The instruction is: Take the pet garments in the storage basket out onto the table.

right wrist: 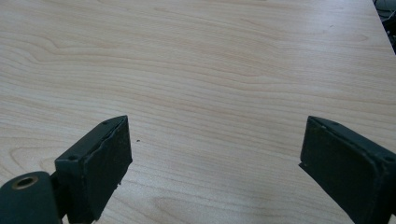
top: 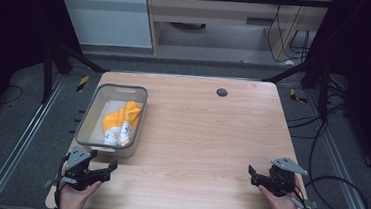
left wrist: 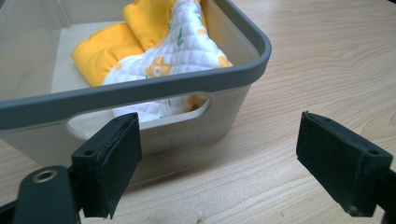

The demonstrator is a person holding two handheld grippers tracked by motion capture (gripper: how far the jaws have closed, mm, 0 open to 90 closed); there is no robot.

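Both parked at the desk's [top: 201, 136] near corners, jaws wide and empty: left hand-held gripper [top: 103, 171] just before the grey bin [top: 90, 139] holding a yellow cloth [top: 122, 122]; right hand-held gripper [top: 260, 178] over bare wood, likely waiting.

Wide open light wooden surface [top: 201, 136] across the middle and right, nothing standing between the two grippers. On the left, the grey plastic bin [top: 88, 118] blocks the way, its near wall just ahead of the left gripper [top: 110, 170]. A small dark round cap [top: 221, 92] sits flat by the far edge.
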